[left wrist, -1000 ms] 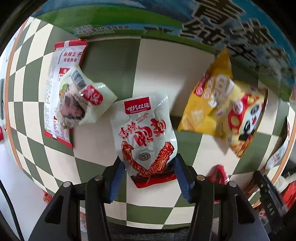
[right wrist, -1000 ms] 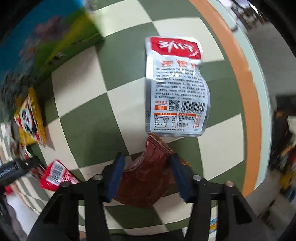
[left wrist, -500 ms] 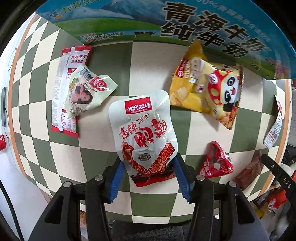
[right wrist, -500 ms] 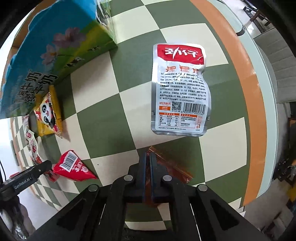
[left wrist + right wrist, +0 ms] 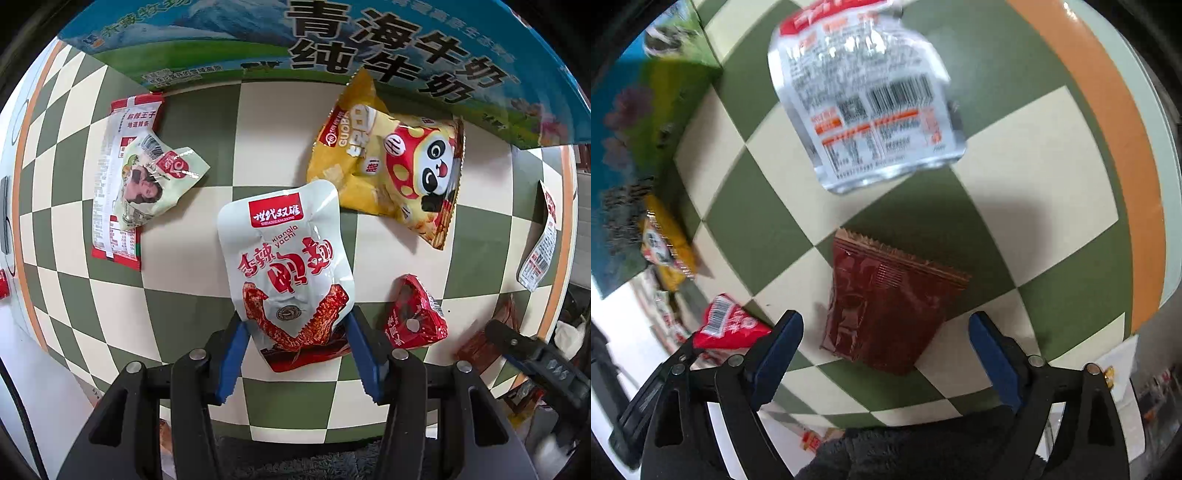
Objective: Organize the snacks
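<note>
My left gripper [image 5: 295,347] is shut on the lower end of a white pouch [image 5: 288,254] with red print, held above the checkered table [image 5: 184,317]. My right gripper [image 5: 886,332] points steeply down with its jaws opening wide. A dark brown packet [image 5: 882,299] lies flat on the table between its blue pads, and neither pad touches it. The left wrist view shows the brown packet [image 5: 484,339] at the far right. A silver pouch [image 5: 864,92], back side up, lies just beyond the brown packet.
A yellow panda bag [image 5: 391,170] and a red triangular packet [image 5: 413,317] lie right of the white pouch. Two packets overlap at the left: a red-and-white one [image 5: 122,122] and a pale crumpled one [image 5: 155,181]. A blue-green milk box [image 5: 332,40] stands behind. The table's orange rim [image 5: 1123,147] is close.
The right gripper squeezed shut on the brown packet, then opened wide and left it flat on the table. The left gripper rose a little with the white pouch.
</note>
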